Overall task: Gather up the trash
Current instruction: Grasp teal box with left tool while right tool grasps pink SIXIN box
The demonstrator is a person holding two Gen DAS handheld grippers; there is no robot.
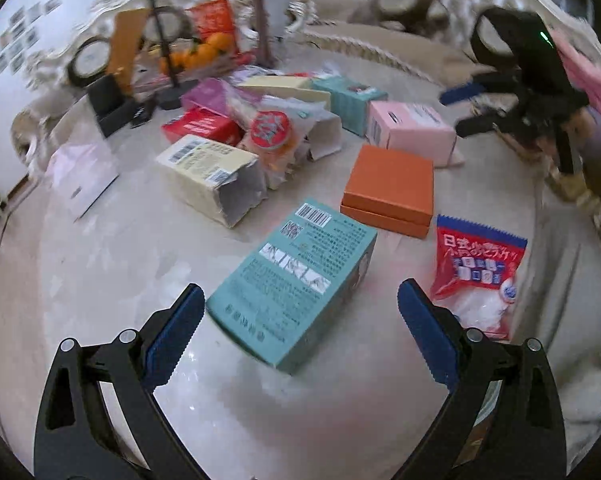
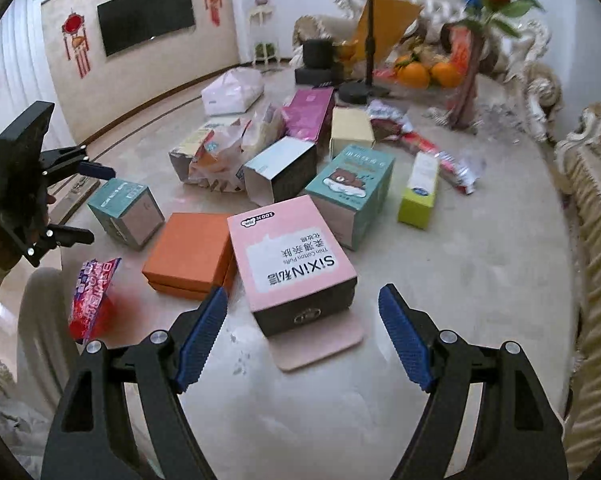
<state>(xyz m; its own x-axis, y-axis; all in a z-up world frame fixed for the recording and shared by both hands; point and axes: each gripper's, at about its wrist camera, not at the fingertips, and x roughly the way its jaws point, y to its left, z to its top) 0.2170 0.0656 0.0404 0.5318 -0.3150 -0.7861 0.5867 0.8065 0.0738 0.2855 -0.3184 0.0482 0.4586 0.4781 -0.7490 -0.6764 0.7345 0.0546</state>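
Note:
Empty boxes and wrappers lie scattered on a marble table point(image 1: 100, 264). My left gripper point(image 1: 300, 328) is open, its fingers on either side of the near end of a teal box point(image 1: 296, 280), not touching it. My right gripper point(image 2: 302, 332) is open just in front of a pink cotton-puff box point(image 2: 292, 256) with its flap down. An orange box point(image 1: 392, 188) point(image 2: 190, 254) and a red snack bag point(image 1: 478, 272) point(image 2: 92, 292) lie between them. Each gripper shows in the other's view: the right one point(image 1: 472, 108) and the left one point(image 2: 88, 204), both open.
Farther back lie a cream torn box point(image 1: 216, 176), a red box point(image 1: 200, 126), a bear-print teal box point(image 2: 350, 192), a green-yellow box point(image 2: 418, 192) and crumpled wrappers point(image 2: 452, 160). A phone stand point(image 2: 366, 40), oranges point(image 2: 424, 72) and a flower vase point(image 2: 466, 80) stand at the back. Sofas ring the table.

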